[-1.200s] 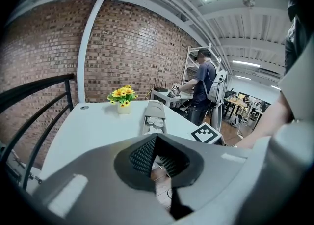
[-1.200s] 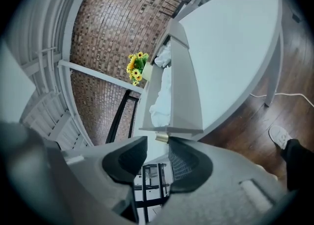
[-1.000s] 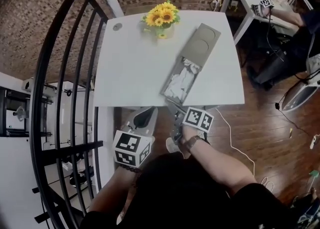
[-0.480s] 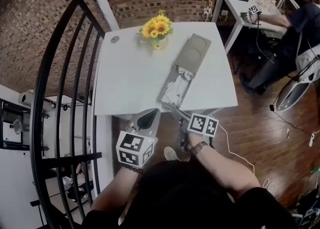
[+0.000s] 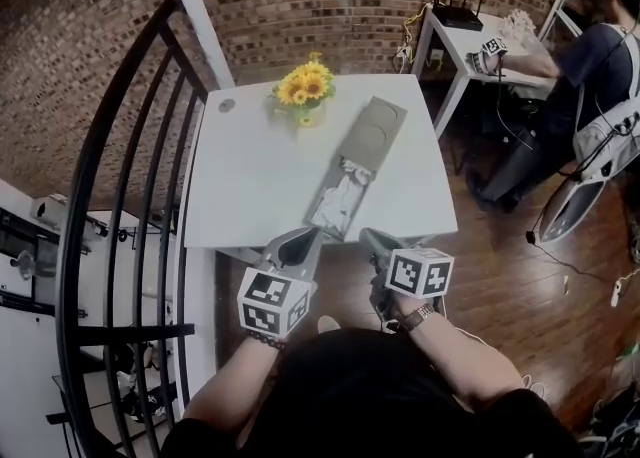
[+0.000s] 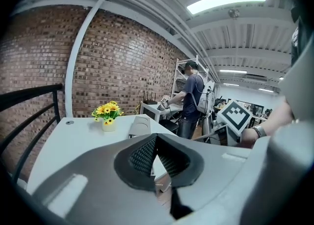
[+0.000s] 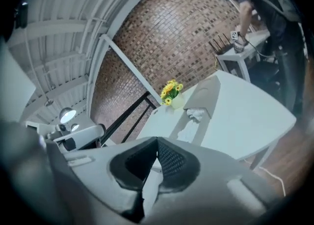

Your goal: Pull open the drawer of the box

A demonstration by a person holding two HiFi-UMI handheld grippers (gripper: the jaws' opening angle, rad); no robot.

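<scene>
a: where's the drawer (image 5: 338, 204)?
b: out of the box (image 5: 375, 124), on the table (image 5: 250, 166) ahead of us. its length runs away rightward, nearer our right gripper (image 5: 366, 235), we think.
a: jaws?
b: left gripper (image 5: 310, 234) pressed together, empty; the right's just closed, empty too.

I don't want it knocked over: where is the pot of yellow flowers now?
In the head view the pot of yellow flowers stands at the far edge of the white table, just left of the grey box.

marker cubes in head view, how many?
3. Left cube on the left gripper, right cube on the right gripper, third cube at the far desk. More may be hidden.
</scene>
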